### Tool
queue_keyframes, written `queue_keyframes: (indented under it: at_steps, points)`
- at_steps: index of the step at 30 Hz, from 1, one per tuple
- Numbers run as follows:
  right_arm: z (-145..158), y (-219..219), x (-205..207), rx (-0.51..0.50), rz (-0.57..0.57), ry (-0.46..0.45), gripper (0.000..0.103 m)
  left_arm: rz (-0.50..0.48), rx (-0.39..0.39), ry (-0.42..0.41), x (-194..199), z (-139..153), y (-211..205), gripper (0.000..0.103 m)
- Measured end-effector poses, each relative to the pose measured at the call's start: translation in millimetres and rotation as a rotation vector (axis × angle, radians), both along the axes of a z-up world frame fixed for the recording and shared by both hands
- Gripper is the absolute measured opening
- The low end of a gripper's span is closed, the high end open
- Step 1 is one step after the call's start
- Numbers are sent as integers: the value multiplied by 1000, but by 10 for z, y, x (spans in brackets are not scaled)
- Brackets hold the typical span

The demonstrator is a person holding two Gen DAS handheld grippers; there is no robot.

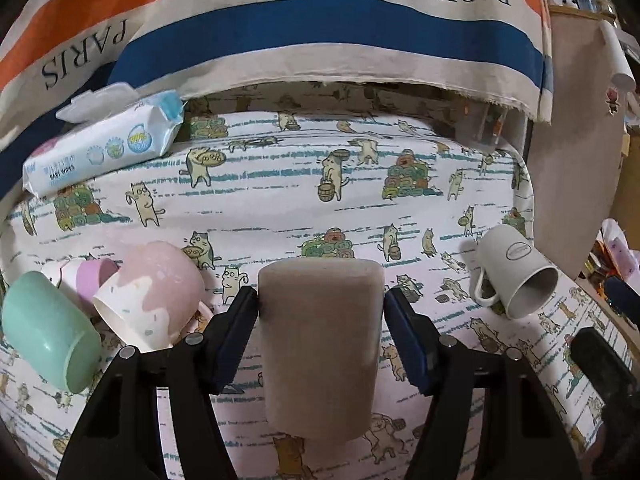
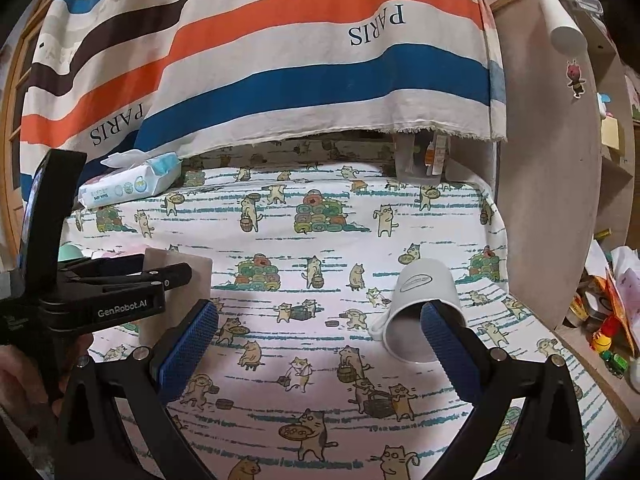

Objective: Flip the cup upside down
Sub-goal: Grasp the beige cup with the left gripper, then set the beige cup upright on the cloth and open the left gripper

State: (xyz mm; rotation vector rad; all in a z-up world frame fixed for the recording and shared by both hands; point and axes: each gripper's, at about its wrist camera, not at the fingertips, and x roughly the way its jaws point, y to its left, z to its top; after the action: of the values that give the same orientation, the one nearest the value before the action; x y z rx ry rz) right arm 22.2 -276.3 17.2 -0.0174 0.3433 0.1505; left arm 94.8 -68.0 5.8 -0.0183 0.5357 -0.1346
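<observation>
Over the cat-print cloth (image 1: 280,200), left gripper (image 1: 320,320) pinches the grey cup (image 1: 320,344); right gripper (image 2: 320,344) spread wide, near white mug (image 2: 420,296).

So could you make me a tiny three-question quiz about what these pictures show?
1. True or false: the left tongs grip the grey-brown cup.
2. The white mug is: A upright, B on its side, C stacked.
3. Fill in: the pack at the back left holds baby ____.

Key: 1 true. 2 B; it lies on the cat-print cloth, mouth toward the open right tongs. 3 wipes.
</observation>
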Motion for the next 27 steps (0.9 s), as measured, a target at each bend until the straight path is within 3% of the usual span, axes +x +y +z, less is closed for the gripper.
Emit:
queue_keyframes:
  at_steps: [2, 9, 12, 15, 20, 27]
  points:
    - [2, 4, -5, 3, 4, 1, 102, -5, -18, -1, 9, -11, 38, 64]
    - [11, 11, -21, -4, 7, 0, 102, -29, 37, 4, -118, -30, -16, 65]
    - [19, 7, -26, 5, 7, 4, 102, -26, 103, 40, -142, -100, -70, 67]
    - [23, 9, -45, 11, 11, 5, 102, -54, 121, 104, -116, -224, -88, 68]
    - [45, 62, -80, -5, 18, -3, 102, -69, 81, 210, 9, -379, -49, 68]
    - [64, 107, -81, -17, 19, -8, 102, -36, 62, 183, 123, -372, -6, 68]
